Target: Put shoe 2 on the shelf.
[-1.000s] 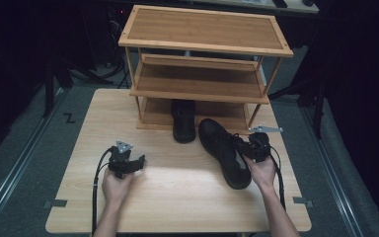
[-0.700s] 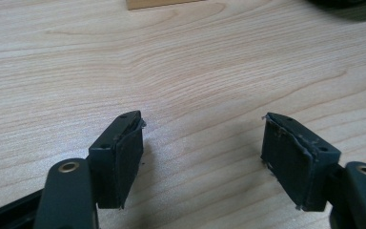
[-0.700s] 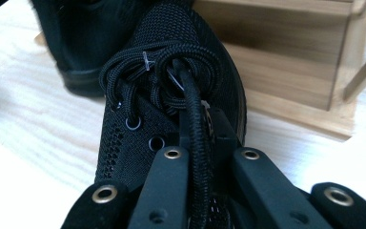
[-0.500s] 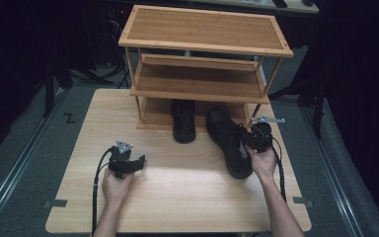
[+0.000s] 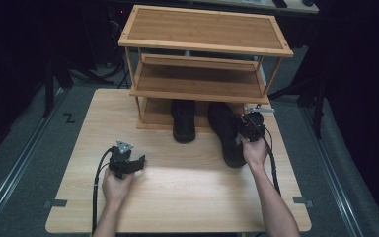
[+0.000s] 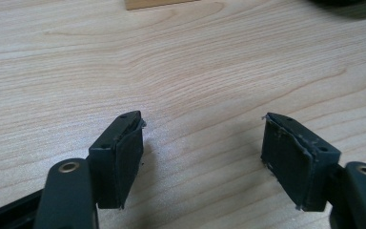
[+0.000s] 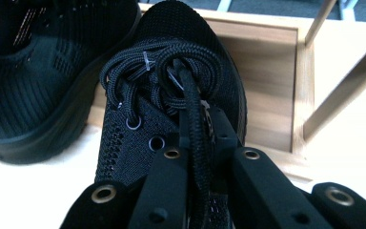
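Note:
A black lace-up shoe [image 5: 225,134] lies at the right with its toe over the bottom shelf of a wooden shoe rack [image 5: 205,32]. My right gripper [image 5: 249,129] is shut on its laces and tongue; in the right gripper view the jaws [image 7: 198,125] pinch the laces of that shoe [image 7: 171,71]. A second black shoe [image 5: 183,121] [image 7: 38,67] stands just to the left, toe under the rack. My left gripper [image 5: 130,165] rests on the table at the left, open; its jaws [image 6: 202,129] hold nothing above the bare wood.
The rack has three shelves; its right posts [image 7: 321,112] stand close beside the held shoe. The bottom shelf [image 7: 267,67] shows bare wood behind the toe. The light wooden table [image 5: 187,197] has open room in front. Dark floor surrounds the table.
My right gripper has carried the shoe forward, from lying slanted on the table to straight, with its toe at the bottom shelf. The left gripper has stayed put.

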